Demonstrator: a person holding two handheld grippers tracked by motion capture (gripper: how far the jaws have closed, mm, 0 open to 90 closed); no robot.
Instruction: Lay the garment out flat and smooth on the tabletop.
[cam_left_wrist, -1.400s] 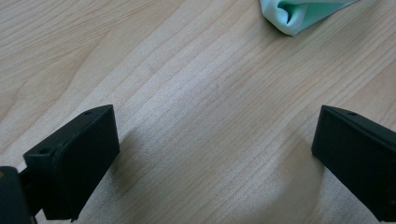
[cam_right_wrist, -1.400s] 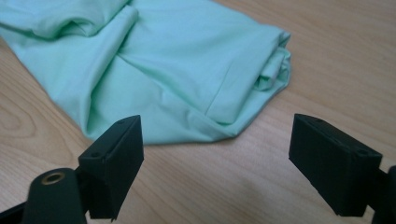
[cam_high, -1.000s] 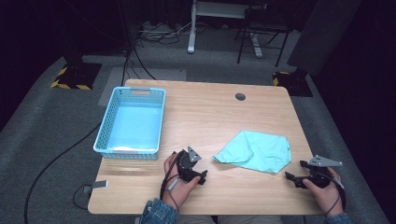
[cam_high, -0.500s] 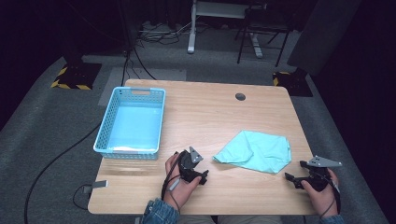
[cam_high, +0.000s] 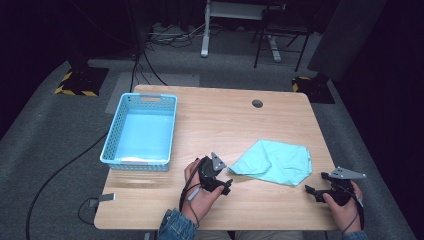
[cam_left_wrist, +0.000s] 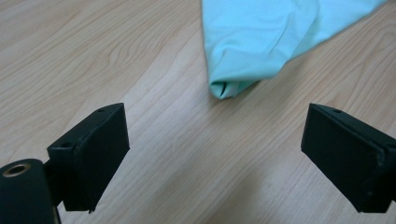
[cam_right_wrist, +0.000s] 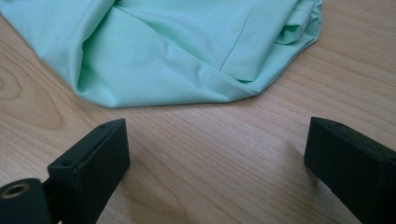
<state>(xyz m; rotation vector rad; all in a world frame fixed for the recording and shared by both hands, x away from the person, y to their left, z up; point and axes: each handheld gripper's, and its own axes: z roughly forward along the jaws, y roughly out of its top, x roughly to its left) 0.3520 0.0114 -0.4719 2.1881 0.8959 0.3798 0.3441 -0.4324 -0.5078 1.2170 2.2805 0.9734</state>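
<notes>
A mint-green cloth lies loosely folded on the wooden table, right of centre near the front. My left gripper rests just left of the cloth's left corner, open and holding nothing. In the left gripper view the cloth's folded corner lies ahead, beyond the wide-apart jaws. My right gripper sits at the front right, a little off the cloth's near right edge, also open and empty. The right gripper view has the cloth's rounded hem close in front of the jaws.
A light blue plastic basket stands at the table's left side, with nothing visible inside. A round cable hole is at the back. Cables, desk legs and grey carpet lie beyond the table.
The right gripper has shifted slightly toward the front right of the table. The left gripper and the cloth stay where they were.
</notes>
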